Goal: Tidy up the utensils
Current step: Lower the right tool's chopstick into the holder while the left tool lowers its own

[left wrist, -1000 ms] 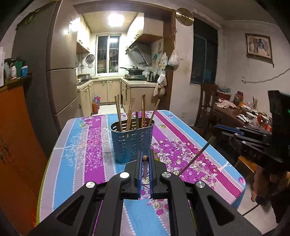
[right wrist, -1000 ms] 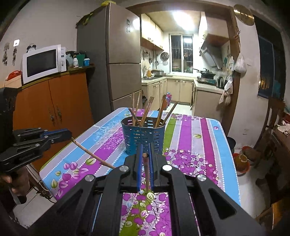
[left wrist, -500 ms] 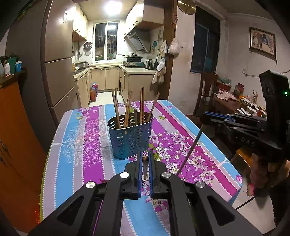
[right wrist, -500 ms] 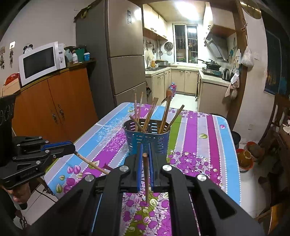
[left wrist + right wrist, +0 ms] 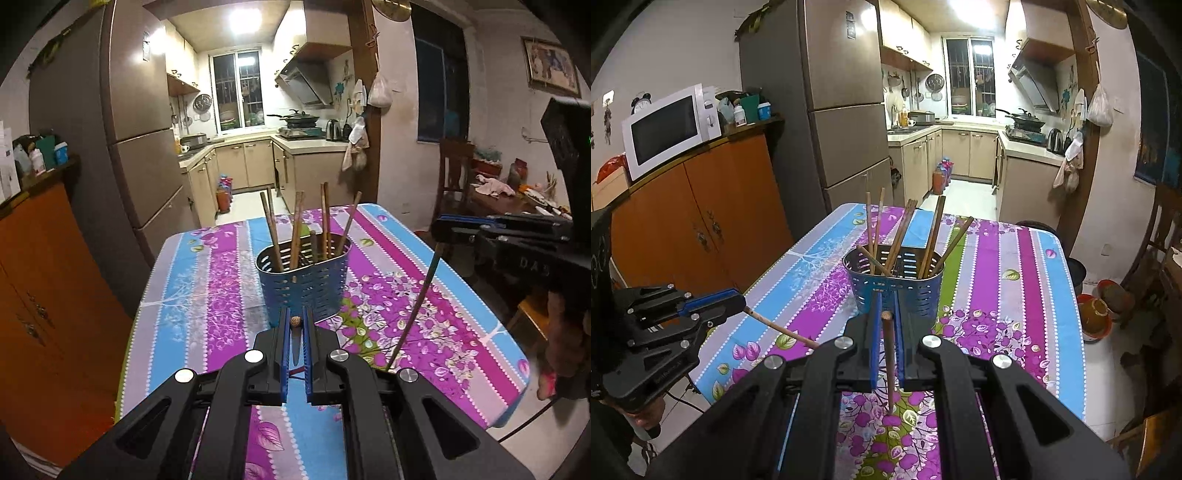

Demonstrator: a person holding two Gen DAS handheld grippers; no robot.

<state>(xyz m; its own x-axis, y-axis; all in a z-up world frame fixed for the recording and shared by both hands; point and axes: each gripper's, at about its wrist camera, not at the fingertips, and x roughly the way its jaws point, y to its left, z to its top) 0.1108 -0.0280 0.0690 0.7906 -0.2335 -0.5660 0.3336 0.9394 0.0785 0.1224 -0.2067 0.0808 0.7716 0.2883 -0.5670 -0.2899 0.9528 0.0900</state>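
My left gripper [image 5: 294, 325] is pinched shut on one chopstick [image 5: 295, 322], which runs down between the blue pads so that only its round butt end shows at the tips; in the right wrist view the same stick [image 5: 783, 328] slants out from that gripper [image 5: 738, 302] over the near left corner of the table [image 5: 1027, 295]. I judge it is held by its thick end so the thin end can drop first into the holder [image 5: 306, 288]. The blue slotted holder stands upright mid-table, straight ahead of both grippers, with several chopsticks [image 5: 295, 229] already leaning inside it. My right gripper [image 5: 886, 317] is likewise clamped on a second stick [image 5: 889, 362], which hangs down below the pads towards the cloth. Left of the table an orange cabinet [image 5: 713, 221] and a fridge [image 5: 842, 110] stand close by. The cloth around the holder is bare, so both sticks have open room to swing in; the leaning sticks crowd the holder's mouth
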